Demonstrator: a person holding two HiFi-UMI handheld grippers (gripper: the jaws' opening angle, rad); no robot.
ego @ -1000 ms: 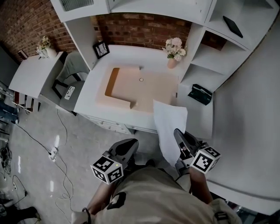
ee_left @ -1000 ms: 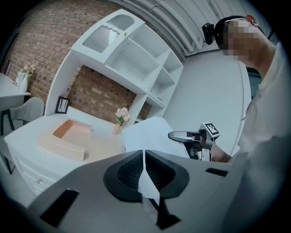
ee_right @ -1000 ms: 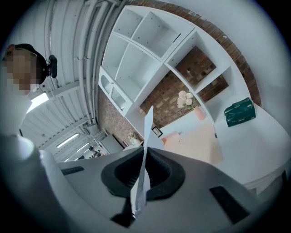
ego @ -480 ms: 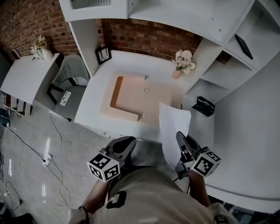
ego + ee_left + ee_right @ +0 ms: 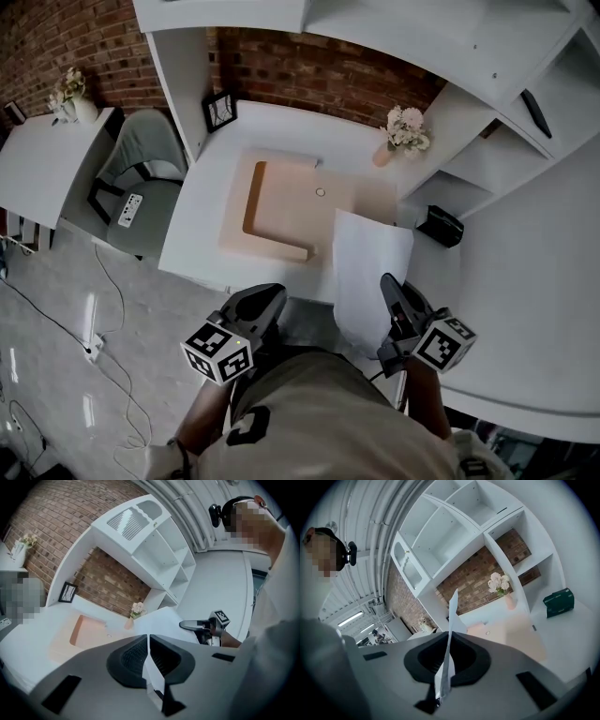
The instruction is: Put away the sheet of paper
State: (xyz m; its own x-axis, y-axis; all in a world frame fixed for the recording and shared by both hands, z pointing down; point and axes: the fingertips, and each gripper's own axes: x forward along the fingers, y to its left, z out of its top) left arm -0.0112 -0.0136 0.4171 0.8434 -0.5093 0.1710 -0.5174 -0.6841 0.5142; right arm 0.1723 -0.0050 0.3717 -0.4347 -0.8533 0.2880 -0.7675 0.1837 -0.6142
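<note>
Right gripper (image 5: pixel 388 284) clamped on sheet of paper (image 5: pixel 367 267); left gripper (image 5: pixel 269 297) closed, empty. Ahead: white tabletop (image 5: pixel 200 220), pink mat (image 5: pixel 291 202), brick wall (image 5: pixel 319 70).

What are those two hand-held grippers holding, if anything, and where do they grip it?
The right hand-held gripper pinches the sheet of paper at its right edge, toward the person. The left hand-held gripper holds nothing.
</note>
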